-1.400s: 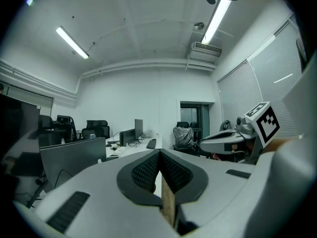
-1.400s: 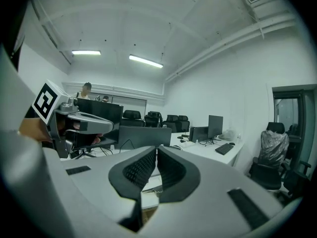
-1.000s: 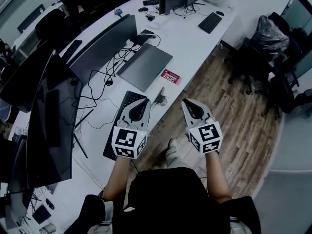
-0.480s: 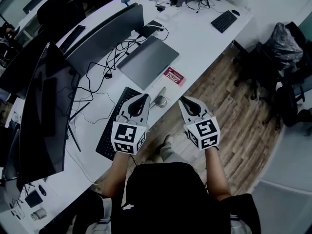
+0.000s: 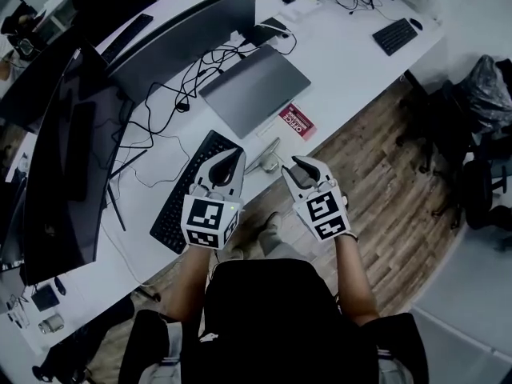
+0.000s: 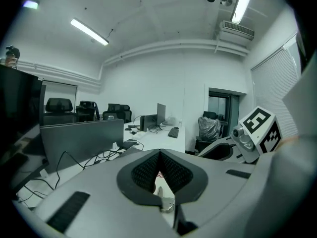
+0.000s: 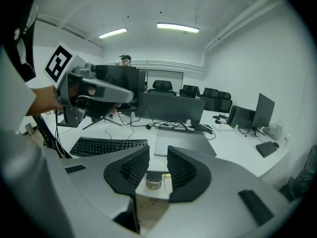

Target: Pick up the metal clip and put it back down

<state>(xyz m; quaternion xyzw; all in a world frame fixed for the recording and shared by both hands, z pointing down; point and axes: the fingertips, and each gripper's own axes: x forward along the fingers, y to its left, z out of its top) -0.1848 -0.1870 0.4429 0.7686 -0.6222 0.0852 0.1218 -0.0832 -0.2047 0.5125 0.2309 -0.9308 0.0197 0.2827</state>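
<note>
The metal clip (image 5: 269, 163) lies at the front edge of the white desk (image 5: 344, 62), between my two grippers. My left gripper (image 5: 232, 157) hovers over the keyboard's right end, just left of the clip, and its jaws meet at the tips. In the left gripper view (image 6: 159, 153) the clip (image 6: 166, 202) shows low through the gap behind the tips. My right gripper (image 5: 292, 165) sits just right of the clip. Its jaws (image 7: 157, 155) have just been opening and stand slightly apart, with the clip (image 7: 153, 181) lying on the desk beyond them, not touched.
A black keyboard (image 5: 192, 186) lies left of the clip, with a closed grey laptop (image 5: 256, 86) and a red card (image 5: 298, 122) behind it. Dark monitors (image 5: 64, 158) and cables fill the left. Wooden floor (image 5: 384, 174) and office chairs (image 5: 480, 110) are on the right.
Both grippers have come down and nearer to the clip at the desk's edge. The right gripper has tilted further downward.
</note>
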